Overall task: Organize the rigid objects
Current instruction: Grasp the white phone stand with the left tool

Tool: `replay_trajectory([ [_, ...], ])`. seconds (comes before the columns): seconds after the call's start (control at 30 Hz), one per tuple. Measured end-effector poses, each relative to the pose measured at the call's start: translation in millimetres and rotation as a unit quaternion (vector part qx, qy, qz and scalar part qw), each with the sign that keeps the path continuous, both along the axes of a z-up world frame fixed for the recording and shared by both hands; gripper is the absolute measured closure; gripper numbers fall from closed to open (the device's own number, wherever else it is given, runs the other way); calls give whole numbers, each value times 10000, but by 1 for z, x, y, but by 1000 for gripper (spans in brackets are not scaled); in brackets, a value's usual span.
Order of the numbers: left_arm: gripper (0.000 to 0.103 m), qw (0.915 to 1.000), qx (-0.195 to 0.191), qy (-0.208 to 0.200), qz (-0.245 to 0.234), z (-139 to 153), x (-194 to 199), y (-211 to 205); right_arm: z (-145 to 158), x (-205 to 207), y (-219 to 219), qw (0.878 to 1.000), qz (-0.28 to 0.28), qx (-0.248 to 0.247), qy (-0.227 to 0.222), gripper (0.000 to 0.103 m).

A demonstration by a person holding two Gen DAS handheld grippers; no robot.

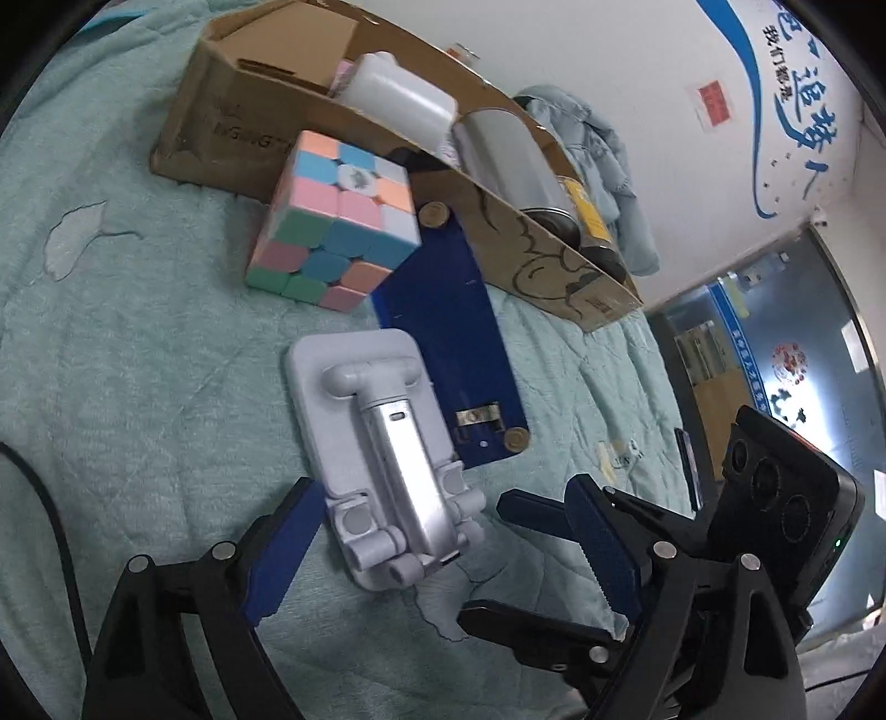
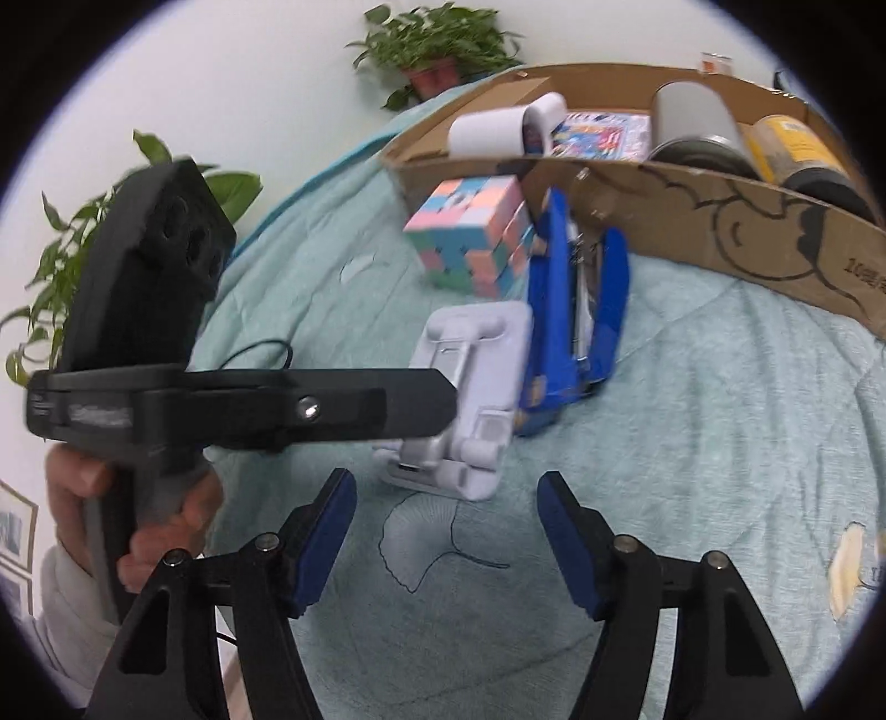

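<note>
Phone stand (image 1: 387, 459), smooth white plastic with rounded hinge knuckles, lies folded flat on the quilted mint blanket (image 1: 138, 387), beside a glossy blue case (image 1: 454, 343) and a pastel puzzle cube (image 1: 332, 221). Behind, a cardboard box (image 1: 221, 122) half hides cans and a white bottle. The left gripper (image 1: 437, 548) straddles the stand's hinge end, jaws spread. The right gripper (image 2: 446, 537) hovers low, also spread wide.

bed: teal quilt (image 1: 138, 360) with leaf prints | potted plant (image 2: 437, 50) behind the bed by the white wall (image 2: 221, 83) | second leafy plant (image 2: 55, 266) at left | blue lettering and red notice (image 1: 714, 102) on wall | crumpled blue-grey cloth (image 1: 603, 160) behind the box | glass door (image 1: 775, 343) at right
</note>
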State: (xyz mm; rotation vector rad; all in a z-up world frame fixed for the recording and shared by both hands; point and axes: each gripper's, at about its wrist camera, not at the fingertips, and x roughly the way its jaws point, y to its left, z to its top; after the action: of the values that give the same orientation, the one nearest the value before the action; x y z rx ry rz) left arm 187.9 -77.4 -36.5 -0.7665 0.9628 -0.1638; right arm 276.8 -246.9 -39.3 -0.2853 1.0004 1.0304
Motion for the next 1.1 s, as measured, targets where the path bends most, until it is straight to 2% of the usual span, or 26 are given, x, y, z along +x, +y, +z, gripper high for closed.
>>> replay_trajectory([
  [0.1, 15, 9995, -165, 62, 270, -5, -5, 10, -6, 1, 9, 9999, -41, -78, -143, 28],
  [0.13, 13, 9993, -160, 73, 322, -5, -7, 11, -8, 1, 12, 9997, -88, -81, -224, 24],
  [0.23, 13, 9996, 22, 90, 279, -3, -6, 6, -15, 0, 22, 9990, -226, -168, -354, 23],
  [0.43, 10, 9992, 8, -12, 403, -3, -8, 1, -24, -18, 36, 9952, -280, -179, -923, 24],
  [0.53, 11, 9992, 10, 72, 395, -3, -10, 2, -26, -23, 39, 9932, -397, -173, -1082, 32],
  [0.67, 10, 9993, 22, 140, 342, -3, -7, 1, -27, -24, 40, 9940, -434, -133, -990, 36],
  [0.73, 11, 9991, -21, 105, 404, -3, -6, 0, -26, -21, 38, 9959, -468, -45, -771, 37],
  [0.8, 12, 9991, 24, 67, 408, -3, -5, -2, -24, -16, 35, 9977, -489, 113, -465, 43],
  [0.83, 15, 9992, 71, 50, 388, -2, -6, -4, -24, -12, 34, 9985, -433, 207, -247, 43],
  [0.93, 33, 9988, 255, 105, 401, -2, -7, -6, -22, -7, 33, 9987, -376, 348, 53, 43],
  [1.0, 54, 9981, 276, 192, 511, -4, -12, -1, -20, -4, 35, 9986, -378, 362, 86, 43],
  [1.03, 59, 9980, 227, 222, 551, -5, -14, 2, -20, -3, 36, 9985, -379, 375, 116, 43],
  [1.1, 62, 9980, 53, 219, 599, -8, -19, 7, -18, -1, 36, 9982, -371, 423, 207, 43],
])
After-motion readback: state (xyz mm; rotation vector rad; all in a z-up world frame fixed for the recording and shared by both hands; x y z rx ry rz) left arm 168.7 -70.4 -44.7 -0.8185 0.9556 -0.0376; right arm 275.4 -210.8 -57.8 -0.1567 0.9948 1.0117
